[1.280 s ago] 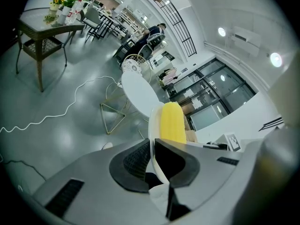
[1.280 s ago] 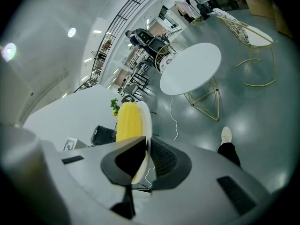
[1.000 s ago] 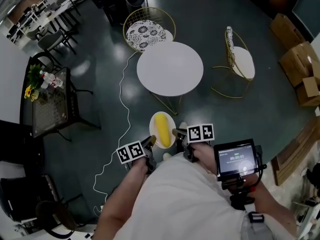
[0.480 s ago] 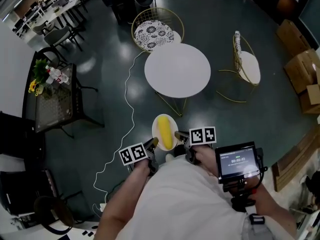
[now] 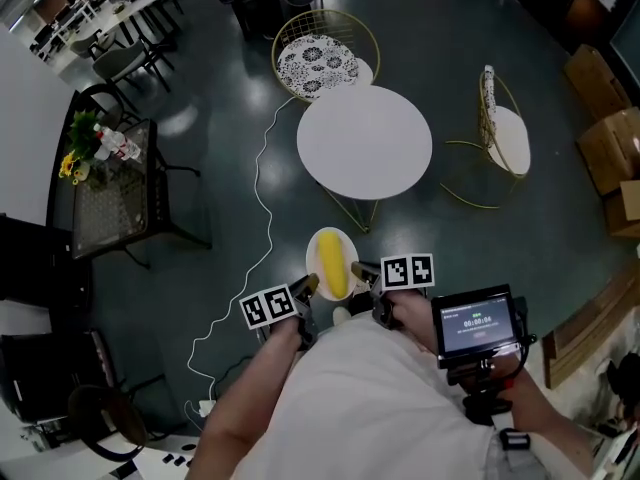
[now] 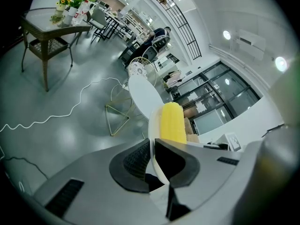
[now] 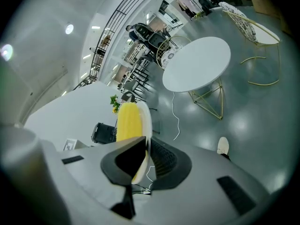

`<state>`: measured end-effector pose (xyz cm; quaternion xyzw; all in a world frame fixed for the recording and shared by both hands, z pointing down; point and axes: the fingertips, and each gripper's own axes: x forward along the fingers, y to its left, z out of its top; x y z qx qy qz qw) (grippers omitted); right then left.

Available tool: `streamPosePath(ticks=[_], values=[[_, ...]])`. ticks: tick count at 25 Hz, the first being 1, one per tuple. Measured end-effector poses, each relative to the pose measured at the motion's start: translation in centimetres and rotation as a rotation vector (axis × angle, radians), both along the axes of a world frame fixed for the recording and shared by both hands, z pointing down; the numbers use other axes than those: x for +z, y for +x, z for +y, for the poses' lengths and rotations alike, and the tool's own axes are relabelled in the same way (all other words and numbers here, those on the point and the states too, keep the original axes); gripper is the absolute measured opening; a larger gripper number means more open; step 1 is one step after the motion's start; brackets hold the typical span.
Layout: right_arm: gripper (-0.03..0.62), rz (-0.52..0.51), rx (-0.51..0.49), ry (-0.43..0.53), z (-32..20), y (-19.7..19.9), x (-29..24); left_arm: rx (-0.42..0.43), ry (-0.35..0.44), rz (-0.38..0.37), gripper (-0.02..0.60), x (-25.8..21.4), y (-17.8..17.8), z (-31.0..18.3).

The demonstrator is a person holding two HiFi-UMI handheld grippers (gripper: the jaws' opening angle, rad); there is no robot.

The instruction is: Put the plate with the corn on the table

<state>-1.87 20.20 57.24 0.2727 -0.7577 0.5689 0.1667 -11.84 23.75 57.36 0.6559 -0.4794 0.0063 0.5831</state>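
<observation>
A white plate (image 5: 318,245) with a yellow corn cob (image 5: 332,264) on it hangs in the air between my two grippers, above the dark floor. My left gripper (image 5: 311,285) is shut on the plate's left rim (image 6: 153,125), and the corn (image 6: 171,122) shows just past its jaws. My right gripper (image 5: 357,269) is shut on the plate's right rim (image 7: 147,121), with the corn (image 7: 128,121) beside it. The round white table (image 5: 365,141) stands ahead of the plate, its top bare.
Two gold wire chairs (image 5: 325,55) (image 5: 505,138) flank the table. A white cable (image 5: 262,218) snakes across the floor at left. A dark side table with flowers (image 5: 104,183) stands far left; cardboard boxes (image 5: 611,138) at right. A screen (image 5: 476,323) rides near my right hand.
The table and chairs have shifted right and lower in the head view, so I have come a little closer. Both grippers keep their hold on the plate.
</observation>
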Motion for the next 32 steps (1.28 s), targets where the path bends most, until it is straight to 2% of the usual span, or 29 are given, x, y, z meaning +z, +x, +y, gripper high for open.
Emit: streamPosePath(ticks=[10, 21, 28, 32], values=[[0.041, -0.02, -0.005, 0.002, -5.7, -0.4, -0.3, 0.01, 0.001, -0.029, 0.04, -0.4, -0.4, -5.8], [0.041, -0.036, 0.012, -0.022, -12.1, 1.1, 0.9, 0.031, -0.021, -0.055, 0.04, 0.5, 1.0, -12.3], [0.041, -0.055, -0.012, -0.016, -18.4, 3.2, 1.3, 0.009, -0.024, -0.066, 0.04, 0.9, 3.2, -18.5], [0.041, -0.059, -0.016, -0.015, -19.2, 3.1, 1.2, 0.0, -0.025, -0.072, 0.04, 0.7, 3.1, -19.1]])
